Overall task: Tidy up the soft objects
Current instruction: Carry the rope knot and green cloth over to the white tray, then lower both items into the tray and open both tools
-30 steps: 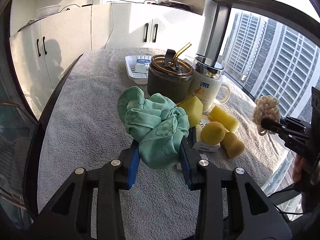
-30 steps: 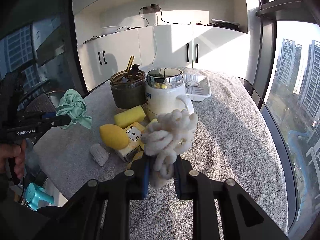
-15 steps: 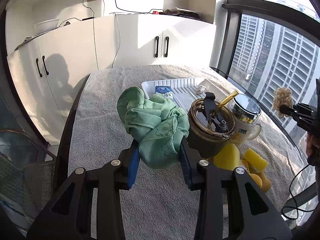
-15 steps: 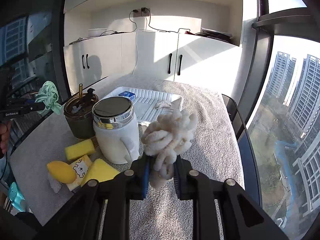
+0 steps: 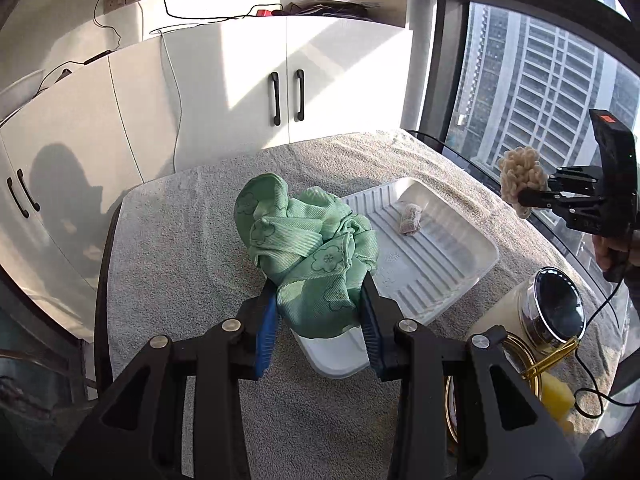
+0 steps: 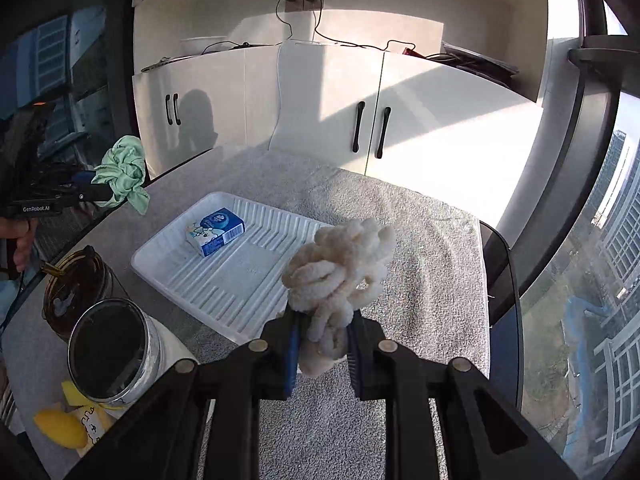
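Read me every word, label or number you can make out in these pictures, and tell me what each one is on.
"GenRobot.AI": white print on the side of the left gripper.
Blue box in the white tray: printing too small to read.
Yellow card beside the white jar: dark handwritten marks, unreadable.

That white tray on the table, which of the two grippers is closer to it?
Left. The left gripper, holding the green cloth, hangs over the white tray's near end. The right gripper, holding the cream rope bundle, sits just off its edge.

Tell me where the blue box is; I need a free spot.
In the right wrist view, the blue box lies inside the white tray, toward its far left corner.
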`<state>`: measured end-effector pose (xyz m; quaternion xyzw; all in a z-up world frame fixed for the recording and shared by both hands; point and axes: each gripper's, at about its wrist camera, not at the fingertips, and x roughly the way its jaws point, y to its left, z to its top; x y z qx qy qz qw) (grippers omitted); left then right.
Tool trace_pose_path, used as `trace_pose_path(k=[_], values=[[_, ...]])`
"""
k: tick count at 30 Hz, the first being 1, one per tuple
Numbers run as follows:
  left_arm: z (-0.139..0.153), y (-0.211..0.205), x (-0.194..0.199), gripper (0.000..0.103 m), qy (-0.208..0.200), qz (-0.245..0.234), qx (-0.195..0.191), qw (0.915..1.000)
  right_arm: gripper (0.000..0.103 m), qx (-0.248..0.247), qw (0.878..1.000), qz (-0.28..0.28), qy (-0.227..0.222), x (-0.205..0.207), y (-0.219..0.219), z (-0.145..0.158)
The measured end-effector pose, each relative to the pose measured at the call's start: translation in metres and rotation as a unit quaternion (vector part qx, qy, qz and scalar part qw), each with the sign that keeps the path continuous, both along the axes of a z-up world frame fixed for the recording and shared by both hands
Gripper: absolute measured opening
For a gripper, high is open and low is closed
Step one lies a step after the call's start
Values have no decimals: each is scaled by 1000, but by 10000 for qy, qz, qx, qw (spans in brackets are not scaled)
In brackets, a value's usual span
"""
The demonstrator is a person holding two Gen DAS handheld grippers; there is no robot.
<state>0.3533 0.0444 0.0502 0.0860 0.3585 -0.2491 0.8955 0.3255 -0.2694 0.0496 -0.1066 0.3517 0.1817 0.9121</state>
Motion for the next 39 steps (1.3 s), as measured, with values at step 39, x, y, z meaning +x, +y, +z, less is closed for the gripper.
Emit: trace_pose_path(k=[39], values=[[-101, -100, 88, 47, 1247, -948, 606, 9858, 28, -183, 9909, 503, 1235, 95, 42, -95]])
